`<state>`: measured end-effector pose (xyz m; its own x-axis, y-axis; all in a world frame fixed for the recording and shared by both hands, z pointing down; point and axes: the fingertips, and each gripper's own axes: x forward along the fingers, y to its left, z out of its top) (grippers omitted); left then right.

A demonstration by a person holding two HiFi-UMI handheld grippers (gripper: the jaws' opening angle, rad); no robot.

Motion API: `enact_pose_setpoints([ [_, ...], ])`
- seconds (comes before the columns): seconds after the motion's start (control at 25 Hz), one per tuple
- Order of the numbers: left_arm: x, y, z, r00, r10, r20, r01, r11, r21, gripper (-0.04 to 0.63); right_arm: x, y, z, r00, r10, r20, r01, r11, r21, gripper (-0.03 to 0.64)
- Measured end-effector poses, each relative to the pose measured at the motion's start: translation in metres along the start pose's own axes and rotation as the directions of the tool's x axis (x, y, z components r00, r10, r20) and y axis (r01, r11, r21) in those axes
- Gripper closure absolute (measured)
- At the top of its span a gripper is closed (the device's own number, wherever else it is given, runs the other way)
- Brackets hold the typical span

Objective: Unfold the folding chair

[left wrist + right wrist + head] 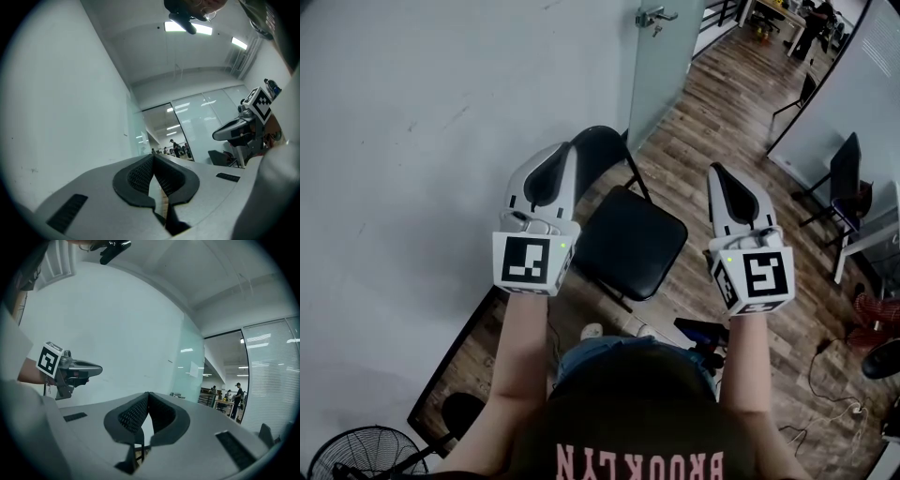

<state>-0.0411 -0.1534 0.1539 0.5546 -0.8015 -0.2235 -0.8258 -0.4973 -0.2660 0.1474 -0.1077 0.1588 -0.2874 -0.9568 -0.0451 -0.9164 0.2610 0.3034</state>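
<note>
Open folding chair (630,242), facing lower right (backrest (598,155) by wall (412,141))

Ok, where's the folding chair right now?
In the head view the folding chair stands open on the wood floor, mid-frame between the left gripper and right gripper, its backrest near the white wall and glass door.

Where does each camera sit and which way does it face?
Head view: on the person's head, steeply down at the folding chair; shows forearms, left gripper, right gripper.
Left gripper view: on the left gripper, roughly level along its shut jaws toward white wall and glass partition; right gripper at right.
Right gripper view: on the right gripper, level along its shut jaws; left gripper at left.
Shared: both gripper views see that wall and partition.
</note>
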Motion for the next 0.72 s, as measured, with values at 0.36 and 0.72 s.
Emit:
enact_pose_setpoints([
  [0.36, -0.004, 0.007, 0.003, 1.0, -0.001, 0.004, 0.001, 1.0, 0.008, 0.594, -0.002, 0.003, 0.005, 1.0, -0.02, 0.014, 0.021, 1.0, -0.014, 0.615],
  [0.72, -0.006, 0.012, 0.003, 1.0, -0.026, 0.0, 0.026, 0.999, 0.023, 0.594, -0.002, 0.01, 0.005, 0.999, -0.033, 0.006, 0.033, 0.999, -0.027, 0.615],
])
